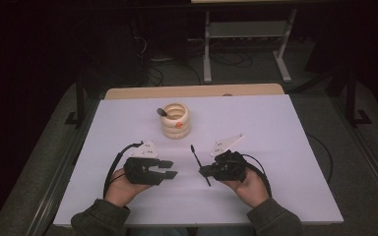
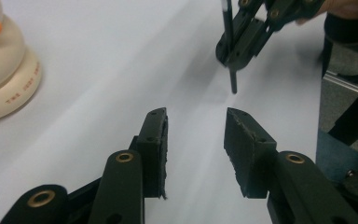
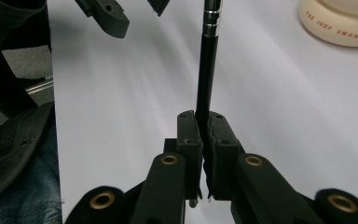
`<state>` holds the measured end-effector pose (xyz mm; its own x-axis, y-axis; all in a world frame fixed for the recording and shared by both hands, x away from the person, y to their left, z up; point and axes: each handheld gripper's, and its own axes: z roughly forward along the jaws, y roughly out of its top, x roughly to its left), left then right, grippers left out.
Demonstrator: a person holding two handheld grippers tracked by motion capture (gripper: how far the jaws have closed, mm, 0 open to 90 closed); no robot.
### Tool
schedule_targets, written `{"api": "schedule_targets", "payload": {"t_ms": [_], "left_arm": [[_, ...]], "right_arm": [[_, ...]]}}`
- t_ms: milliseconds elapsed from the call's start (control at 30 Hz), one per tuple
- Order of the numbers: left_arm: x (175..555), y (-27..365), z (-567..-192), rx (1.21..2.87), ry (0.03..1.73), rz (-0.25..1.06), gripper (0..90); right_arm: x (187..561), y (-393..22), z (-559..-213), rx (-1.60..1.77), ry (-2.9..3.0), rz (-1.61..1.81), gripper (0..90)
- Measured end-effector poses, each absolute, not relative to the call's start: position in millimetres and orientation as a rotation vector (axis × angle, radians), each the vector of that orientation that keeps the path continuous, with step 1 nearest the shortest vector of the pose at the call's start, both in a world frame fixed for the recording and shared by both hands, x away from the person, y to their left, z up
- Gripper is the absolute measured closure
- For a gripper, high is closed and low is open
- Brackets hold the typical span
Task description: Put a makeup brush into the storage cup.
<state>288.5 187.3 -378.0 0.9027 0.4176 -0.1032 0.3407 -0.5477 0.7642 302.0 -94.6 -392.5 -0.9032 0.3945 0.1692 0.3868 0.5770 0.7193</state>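
- The black brush (image 1: 200, 164) is clamped between the closed jaws of the right gripper (image 1: 207, 171) — in front of the cream ringed holder (image 1: 176, 120), off the table (image 1: 275, 147).
- The left gripper (image 1: 170, 169) — jaws apart, nothing between them — is also in front of the holder.

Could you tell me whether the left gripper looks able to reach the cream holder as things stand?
Probably yes: the left gripper stands open and empty, with bare table between it and the cream holder.

"THE JUDY SWAN" — red capitals on the cream holder's (image 3: 338, 29) base rim.
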Motion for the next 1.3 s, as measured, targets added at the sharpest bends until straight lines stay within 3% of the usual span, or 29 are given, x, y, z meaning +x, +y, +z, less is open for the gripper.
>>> {"api": "schedule_targets", "payload": {"t_ms": [667, 1300], "left_arm": [[278.4, 220.7, -391.4, 2.168, 0.657, 0.196, 52.1], [280.4, 222.0, -393.3, 2.148, 0.678, 0.189, 49.3]], "right_arm": [[335.5, -130.3, -364.5, 0.822, 2.763, 1.284, 84.7], [370.3, -141.7, -333.1, 0.898, 2.724, 1.297, 84.7]]}}
